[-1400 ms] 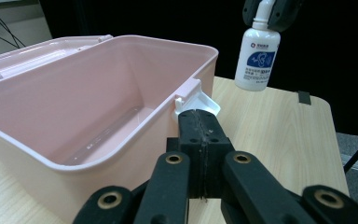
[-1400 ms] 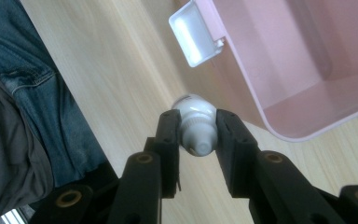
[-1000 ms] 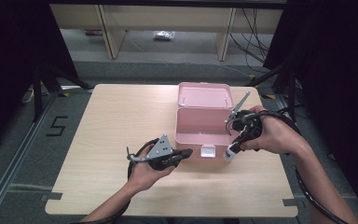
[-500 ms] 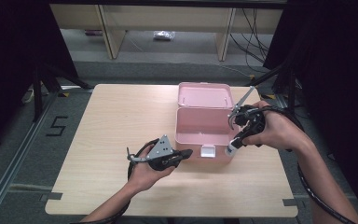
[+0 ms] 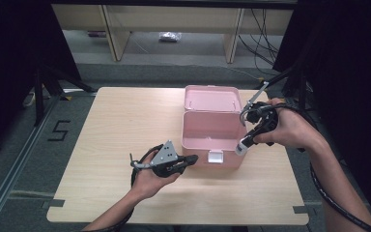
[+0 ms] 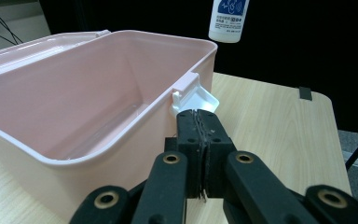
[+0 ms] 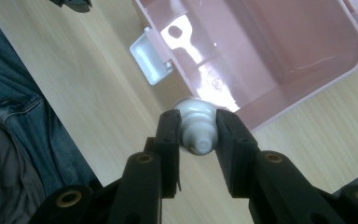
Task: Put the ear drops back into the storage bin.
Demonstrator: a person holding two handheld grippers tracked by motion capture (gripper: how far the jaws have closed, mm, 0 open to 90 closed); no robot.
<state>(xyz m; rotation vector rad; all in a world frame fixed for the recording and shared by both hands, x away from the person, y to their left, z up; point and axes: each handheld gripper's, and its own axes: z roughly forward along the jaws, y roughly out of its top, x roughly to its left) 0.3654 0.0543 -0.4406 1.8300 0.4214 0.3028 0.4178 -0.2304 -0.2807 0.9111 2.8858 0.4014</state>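
Your left gripper (image 5: 189,161) sits clenched with nothing between its pads, tips touching the front wall of the open pink box (image 5: 211,130) beside its white latch (image 5: 215,156) — at the box's seven o'clock. Your right gripper (image 5: 241,147) grasps a white bottle (image 7: 196,127) by its cap, over the box's four o'clock corner.

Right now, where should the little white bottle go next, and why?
Probably lower it into the open pink box. The right hand-held gripper is clamped on the white bottle above the box's front rim, the lid is up and the inside looks bare. The left hand-held gripper is shut beside the white latch, outside the box.
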